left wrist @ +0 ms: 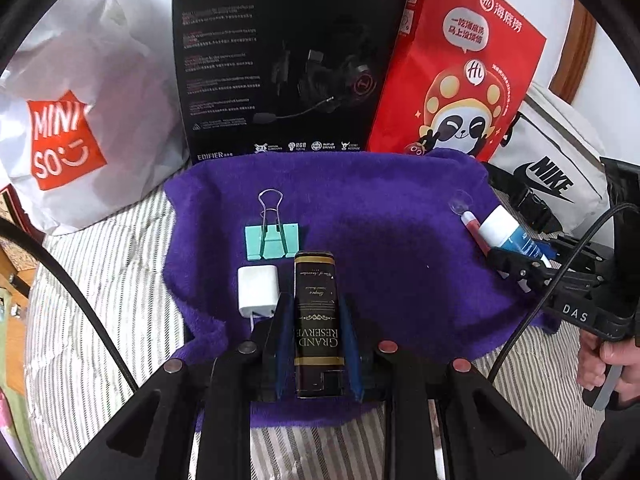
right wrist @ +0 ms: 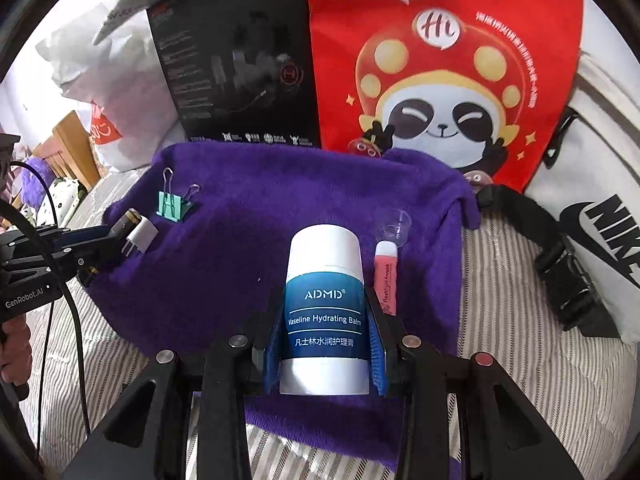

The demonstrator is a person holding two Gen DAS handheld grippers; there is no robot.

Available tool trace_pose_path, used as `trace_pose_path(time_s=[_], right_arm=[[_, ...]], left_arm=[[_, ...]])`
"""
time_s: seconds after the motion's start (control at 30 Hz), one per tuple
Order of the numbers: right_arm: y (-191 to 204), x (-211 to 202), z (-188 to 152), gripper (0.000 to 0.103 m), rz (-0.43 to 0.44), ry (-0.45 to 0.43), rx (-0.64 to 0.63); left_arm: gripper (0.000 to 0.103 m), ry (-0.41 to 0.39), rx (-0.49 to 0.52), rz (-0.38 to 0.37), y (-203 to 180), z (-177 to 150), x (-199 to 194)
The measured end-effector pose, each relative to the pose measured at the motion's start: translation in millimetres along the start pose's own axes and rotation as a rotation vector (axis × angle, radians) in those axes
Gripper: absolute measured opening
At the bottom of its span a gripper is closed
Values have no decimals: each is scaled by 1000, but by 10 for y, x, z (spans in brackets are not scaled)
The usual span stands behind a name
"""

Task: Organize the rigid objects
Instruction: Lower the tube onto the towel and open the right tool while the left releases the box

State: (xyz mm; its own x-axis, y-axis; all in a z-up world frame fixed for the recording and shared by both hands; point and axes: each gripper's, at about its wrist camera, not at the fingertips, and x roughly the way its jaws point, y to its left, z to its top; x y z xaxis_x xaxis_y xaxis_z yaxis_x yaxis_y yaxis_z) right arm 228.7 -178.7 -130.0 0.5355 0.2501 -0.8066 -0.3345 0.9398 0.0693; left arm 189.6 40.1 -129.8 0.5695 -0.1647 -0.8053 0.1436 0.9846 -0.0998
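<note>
Two grippers are both clenched on something over my purple towel (left wrist: 380, 216). My left gripper (left wrist: 316, 320) grips a slim black and gold box (left wrist: 316, 320) that reads "GRAND RESERVE" upside down, lying lengthwise between the blue pads at lower centre of the left wrist view. Just left of it on the towel sits a white charger plug (left wrist: 257, 290), and above that a mint green binder clip (left wrist: 272, 240) with wire handles.

My right gripper (right wrist: 325, 320) grasps a white and blue tube (right wrist: 325, 300) marked "ADMD" and "Vaseline Hydrating Balm", with Chinese characters below; it stands centred between the pads, cap pointing away. Just right of it on the towel lies a pink stick (right wrist: 386, 276) with small writing I cannot fully read.

Behind the towel, across the top of the frame, stand a black "HECATE" / "EDIFIER" headset box (left wrist: 280, 60), a red panda bag (left wrist: 460, 80) saying "Hi", a white "MINISO" bag (left wrist: 80, 120) and a white "NIKE" bag (left wrist: 560, 152).
</note>
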Motion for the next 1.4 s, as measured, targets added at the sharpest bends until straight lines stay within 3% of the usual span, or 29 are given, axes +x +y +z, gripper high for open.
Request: trace_pose_path(time_s=[0.5,1.03,1.4], right_arm=[[16,377,-6,36,1,69,-15],[62,406,54,36,-48,70,-52],[66,435,76,36,-37,89,-71]], left_arm=[[23,77,24,-22,-17,49,487],[23,68,33,18,-2,24,484],[23,57,29,-3,34,-14,464]])
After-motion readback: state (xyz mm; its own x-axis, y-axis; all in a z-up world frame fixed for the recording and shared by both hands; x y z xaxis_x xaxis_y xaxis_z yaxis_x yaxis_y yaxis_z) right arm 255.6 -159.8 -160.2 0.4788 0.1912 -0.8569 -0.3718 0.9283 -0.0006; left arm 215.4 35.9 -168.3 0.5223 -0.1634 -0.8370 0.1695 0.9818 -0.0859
